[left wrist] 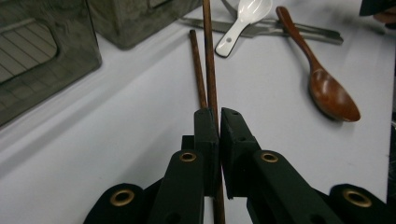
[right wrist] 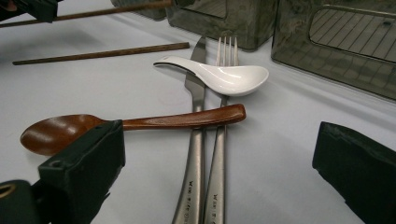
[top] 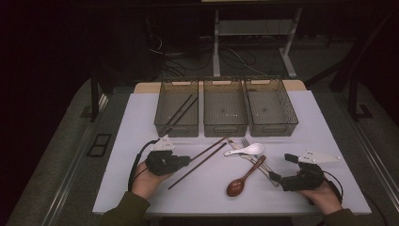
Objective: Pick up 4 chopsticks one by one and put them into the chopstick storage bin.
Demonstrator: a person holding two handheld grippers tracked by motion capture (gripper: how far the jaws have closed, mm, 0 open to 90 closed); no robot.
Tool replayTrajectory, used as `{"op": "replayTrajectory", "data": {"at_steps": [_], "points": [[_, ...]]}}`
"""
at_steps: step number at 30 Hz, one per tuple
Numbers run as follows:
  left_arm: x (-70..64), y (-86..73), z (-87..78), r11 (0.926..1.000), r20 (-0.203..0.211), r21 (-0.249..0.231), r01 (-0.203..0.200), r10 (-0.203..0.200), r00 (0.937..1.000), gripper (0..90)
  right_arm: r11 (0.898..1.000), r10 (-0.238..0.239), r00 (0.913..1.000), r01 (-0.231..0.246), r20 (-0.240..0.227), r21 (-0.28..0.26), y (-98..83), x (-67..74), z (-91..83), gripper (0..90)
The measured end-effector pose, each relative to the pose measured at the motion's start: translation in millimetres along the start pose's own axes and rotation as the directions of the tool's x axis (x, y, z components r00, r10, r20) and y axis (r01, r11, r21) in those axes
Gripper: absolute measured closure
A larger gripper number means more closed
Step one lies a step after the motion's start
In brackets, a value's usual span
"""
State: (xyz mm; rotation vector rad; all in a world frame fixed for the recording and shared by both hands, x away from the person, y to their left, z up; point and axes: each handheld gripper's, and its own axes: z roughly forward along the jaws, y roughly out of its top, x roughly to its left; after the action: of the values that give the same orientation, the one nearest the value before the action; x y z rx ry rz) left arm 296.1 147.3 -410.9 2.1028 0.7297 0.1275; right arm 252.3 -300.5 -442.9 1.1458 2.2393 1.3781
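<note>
Now, cutlery lies on a white surface [top: 141, 136] in a dark room.
Left tongs [left wrist: 218, 122] pinch one chopstick [left wrist: 208, 56]; right tongs [right wrist: 219, 154] gape, empty.

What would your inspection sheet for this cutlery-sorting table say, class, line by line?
Surface: white table top, tidy.
Job's things: one chopstick clamped in the left tongs; its mate lies beside it on the table; two more rest in the left bin.
Clutter: wooden spoon lying across knife and fork; white spoon on top of both.
Grippers: left shut on the chopstick; right tongs open, holding nothing.
Cables: one trails from each gripper; more on the floor behind.
Surroundings: dark; middle bin and right bin empty.
</note>
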Motion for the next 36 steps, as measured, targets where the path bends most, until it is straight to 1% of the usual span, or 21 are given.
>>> {"op": "replayTrajectory", "data": {"at_steps": [4,8,9,16,19,27,32,36], "points": [[-0.2,2.8,-5.3,0.9997,0.006,-0.025,0.004,-0.003,1.0000,84.7,1.000,-0.001,1.0000,0.001,0.000,0.000,0.0,0.1,0.0,2.1],[-0.3,5.2,-8.8,0.9992,0.011,-0.040,0.004,-0.004,0.9999,84.7,1.000,-0.004,1.0000,0.004,0.000,0.001,-0.1,-0.1,0.3,2.1],[0.0,6.0,-9.9,0.9991,0.008,-0.041,0.001,0.000,1.0000,84.6,1.000,-0.004,1.0000,0.004,0.000,0.001,-0.1,-0.1,0.4,2.2],[2.6,12.0,-16.5,0.9973,0.010,-0.073,0.009,-0.008,0.9999,84.7,1.000,-0.004,1.0000,0.004,0.000,0.001,-0.1,-0.1,0.5,2.2],[4.2,15.2,-19.0,0.9969,0.005,-0.078,0.009,-0.008,1.0000,84.6,1.000,-0.003,1.0000,0.003,0.000,0.001,0.0,-0.1,0.5,2.1],[14.3,27.3,-26.5,0.9950,-0.021,-0.099,0.008,-0.010,0.9997,84.6,1.000,0.002,1.0000,-0.002,0.002,-0.001,0.1,-0.1,0.1,2.2],[21.6,33.8,-27.9,0.9951,-0.033,-0.098,0.010,-0.013,0.9994,84.6,1.000,0.003,1.0000,-0.003,0.003,-0.002,0.2,-0.4,-0.2,2.1],[27.8,40.1,-28.2,0.9956,-0.045,-0.094,0.003,-0.008,0.9990,84.6,1.000,0.002,1.0000,-0.002,0.004,0.000,0.2,-0.6,0.0,2.1]]}}
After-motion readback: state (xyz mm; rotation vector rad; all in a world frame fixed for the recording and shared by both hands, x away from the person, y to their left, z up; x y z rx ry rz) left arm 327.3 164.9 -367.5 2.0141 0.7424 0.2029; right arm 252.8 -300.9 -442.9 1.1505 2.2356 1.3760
